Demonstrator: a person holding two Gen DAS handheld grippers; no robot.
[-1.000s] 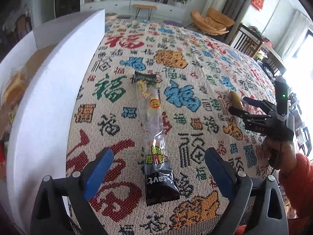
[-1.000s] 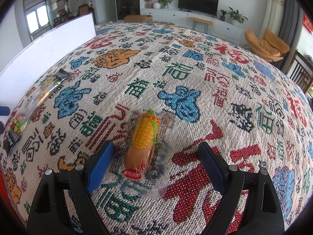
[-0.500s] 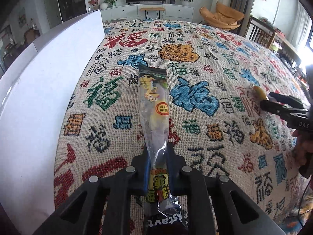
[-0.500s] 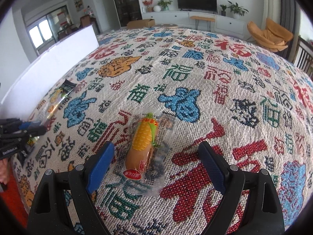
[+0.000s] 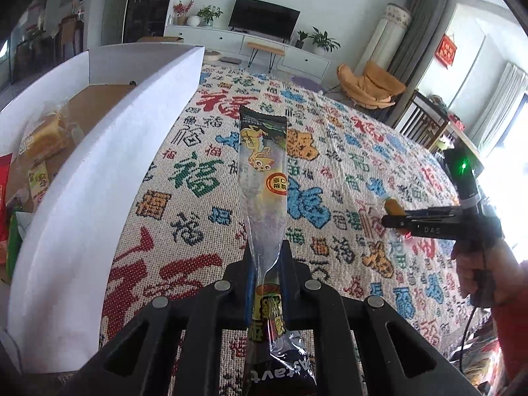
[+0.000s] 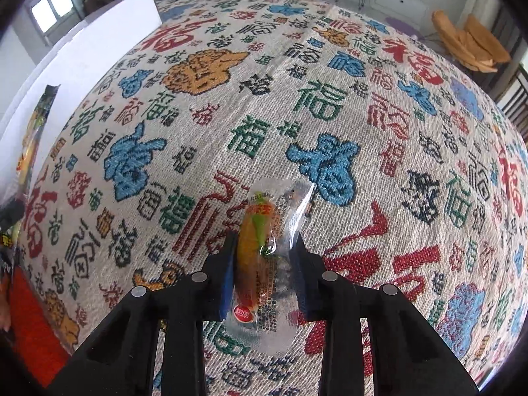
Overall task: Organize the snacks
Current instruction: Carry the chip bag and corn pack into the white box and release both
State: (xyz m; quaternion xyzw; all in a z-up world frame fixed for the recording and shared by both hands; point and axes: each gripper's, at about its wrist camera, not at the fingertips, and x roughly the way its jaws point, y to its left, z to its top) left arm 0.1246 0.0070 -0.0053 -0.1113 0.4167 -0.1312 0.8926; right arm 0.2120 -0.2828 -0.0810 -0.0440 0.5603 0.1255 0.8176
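While your left gripper point(image 5: 265, 274) clamps the long snack packet point(image 5: 264, 178) above the patterned cloth point(image 5: 346, 165), beside the white box point(image 5: 99, 171), your right gripper point(image 6: 264, 257) has just been closing and pinches the corn snack point(image 6: 252, 250).

My left tongs point(image 5: 265, 283) pinch a long snack packet point(image 5: 264, 178) above the patterned cloth point(image 5: 198, 178), beside the white box point(image 5: 109, 151), while my right tongs point(image 5: 396, 219) grip an orange snack point(image 5: 393, 205).
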